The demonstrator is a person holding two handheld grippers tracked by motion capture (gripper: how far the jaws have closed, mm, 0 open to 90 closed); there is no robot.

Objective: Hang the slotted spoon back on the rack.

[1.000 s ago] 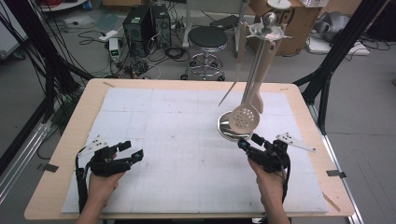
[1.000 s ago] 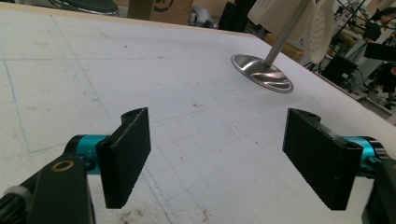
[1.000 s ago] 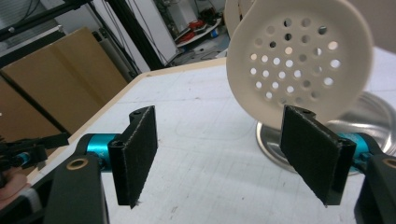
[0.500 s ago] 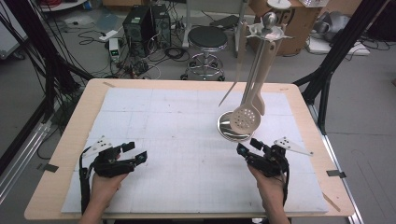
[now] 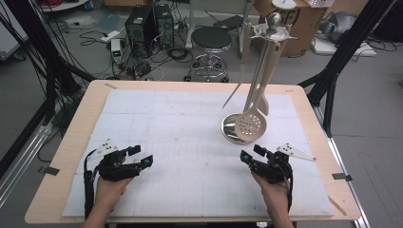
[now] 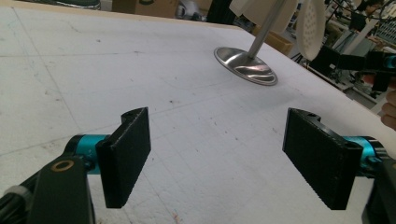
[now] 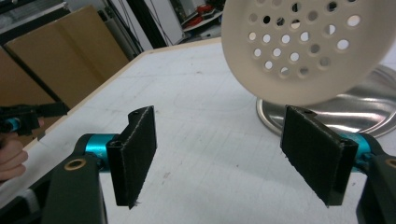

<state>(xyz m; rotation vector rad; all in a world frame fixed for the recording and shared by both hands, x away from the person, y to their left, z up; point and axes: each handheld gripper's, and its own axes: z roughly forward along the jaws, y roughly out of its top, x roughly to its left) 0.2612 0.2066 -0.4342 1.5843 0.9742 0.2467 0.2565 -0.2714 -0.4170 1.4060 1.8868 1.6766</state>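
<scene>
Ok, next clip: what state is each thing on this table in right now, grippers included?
Left gripper: open, holding nothing, low over the white mat.
Right gripper: open, holding nothing, pointed toward the skimmer.
Perforated skimmer: hanging from the rack, untouched.
Utensil rack: upright on its round metal base.
Other utensils: hanging on the rack.

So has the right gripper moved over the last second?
Yes. The right gripper has pulled back toward the person, away from the stand's steel base, leaving a wider strip of mat between them.
</scene>
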